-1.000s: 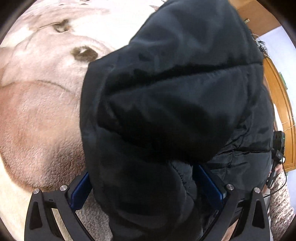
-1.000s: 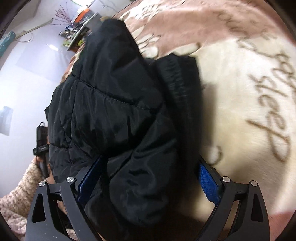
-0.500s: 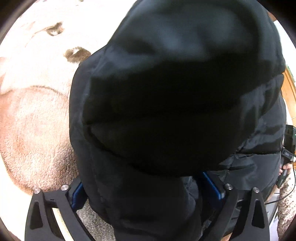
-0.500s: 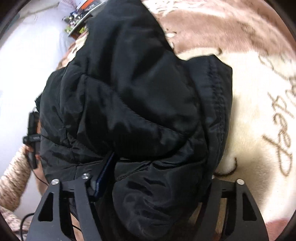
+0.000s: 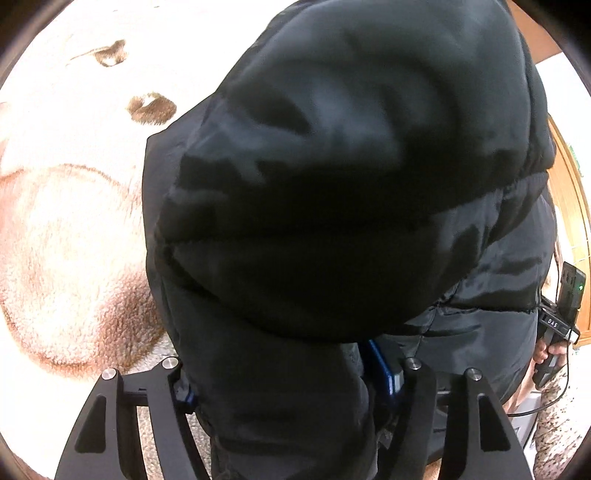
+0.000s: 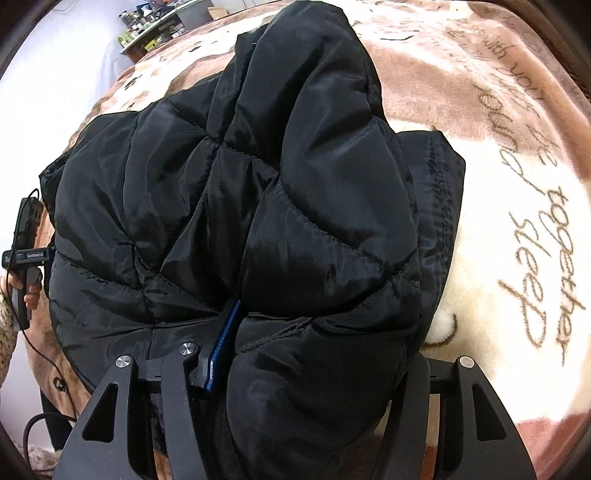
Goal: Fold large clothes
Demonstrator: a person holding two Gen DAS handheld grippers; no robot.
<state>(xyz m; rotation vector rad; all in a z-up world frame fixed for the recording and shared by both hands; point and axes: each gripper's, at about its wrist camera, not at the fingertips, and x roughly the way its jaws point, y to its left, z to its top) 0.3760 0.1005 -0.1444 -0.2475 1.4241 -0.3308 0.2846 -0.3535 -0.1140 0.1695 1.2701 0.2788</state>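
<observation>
A black quilted puffer jacket point(image 5: 332, 206) fills the left wrist view and also shows in the right wrist view point(image 6: 258, 206), bunched in a thick folded bundle over a plush blanket. My left gripper point(image 5: 284, 384) is shut on a thick wad of the jacket, its blue pads point(image 5: 382, 373) pressed into the cloth. My right gripper point(image 6: 314, 354) is shut on the jacket's other end, with one blue pad point(image 6: 223, 343) showing and the other hidden under fabric.
The cream and brown blanket point(image 6: 517, 229) with brown lettering spreads right of the jacket and also shows at the left in the left wrist view point(image 5: 74, 221). A wooden frame point(image 5: 570, 206) and a cluttered shelf point(image 6: 155, 26) lie beyond.
Both grippers have closed from wide open onto the jacket. The jacket bundle has come closer and fills more of both views.
</observation>
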